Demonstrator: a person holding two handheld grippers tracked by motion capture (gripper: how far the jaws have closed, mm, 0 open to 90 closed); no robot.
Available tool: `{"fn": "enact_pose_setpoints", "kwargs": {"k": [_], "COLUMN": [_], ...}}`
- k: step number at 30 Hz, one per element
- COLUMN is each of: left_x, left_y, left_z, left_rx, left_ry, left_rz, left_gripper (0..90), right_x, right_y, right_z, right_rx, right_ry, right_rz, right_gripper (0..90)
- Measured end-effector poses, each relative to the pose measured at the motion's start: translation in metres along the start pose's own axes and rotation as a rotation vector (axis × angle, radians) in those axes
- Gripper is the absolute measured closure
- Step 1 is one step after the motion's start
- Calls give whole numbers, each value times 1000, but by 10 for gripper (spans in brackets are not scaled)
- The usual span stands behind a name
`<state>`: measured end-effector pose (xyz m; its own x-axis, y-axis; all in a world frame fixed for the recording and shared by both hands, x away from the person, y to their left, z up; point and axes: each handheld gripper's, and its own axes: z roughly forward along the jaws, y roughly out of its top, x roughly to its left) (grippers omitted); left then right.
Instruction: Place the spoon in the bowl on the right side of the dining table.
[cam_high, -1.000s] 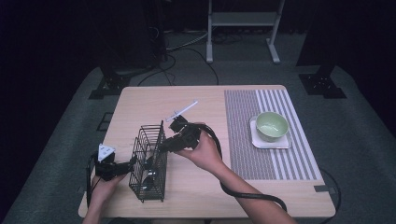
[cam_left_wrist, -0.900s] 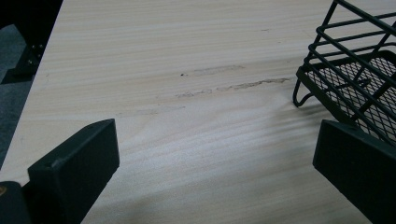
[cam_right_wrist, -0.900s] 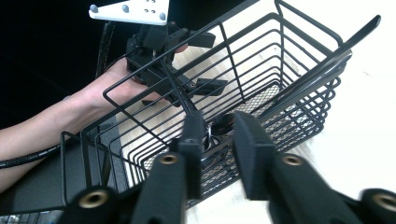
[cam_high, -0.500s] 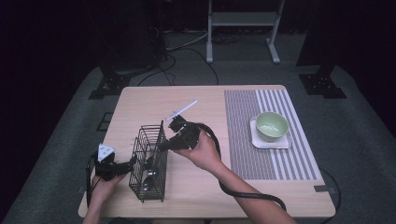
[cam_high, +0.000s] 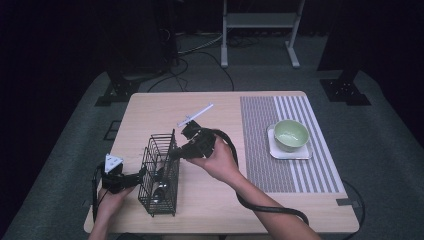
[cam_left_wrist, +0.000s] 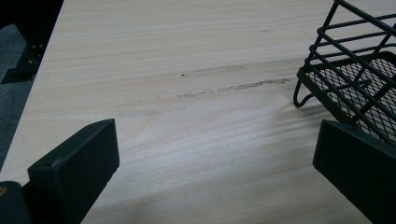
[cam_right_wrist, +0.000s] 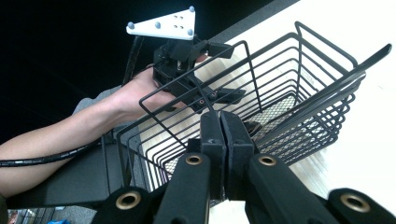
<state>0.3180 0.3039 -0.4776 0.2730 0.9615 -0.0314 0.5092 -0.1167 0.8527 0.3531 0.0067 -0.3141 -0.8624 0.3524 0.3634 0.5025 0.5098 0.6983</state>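
In R gripper view: right gripper (cam_right_wrist: 226, 135) fingers clenched over wire basket (cam_right_wrist: 299, 93); left gripper (cam_left_wrist: 210, 163) released.

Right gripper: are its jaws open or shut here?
Shut. In the right gripper view the two black jaws of the right gripper meet flat, nothing visible between them, poised over the wire basket.
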Motion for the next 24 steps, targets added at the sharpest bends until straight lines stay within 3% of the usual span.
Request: {"fn": "enact_pose_setpoints", "kwargs": {"k": [24], "left_x": [0], "left_y": [0], "left_z": [0], "left_rx": [3], "left_ry": [2], "left_rz": [9], "left_gripper": [0], "right_x": [11], "right_y": [10], "right_z": [-21], "right_rx": [-23], "right_ry": [18], "right_rz": [-6], "right_gripper": [886]}}
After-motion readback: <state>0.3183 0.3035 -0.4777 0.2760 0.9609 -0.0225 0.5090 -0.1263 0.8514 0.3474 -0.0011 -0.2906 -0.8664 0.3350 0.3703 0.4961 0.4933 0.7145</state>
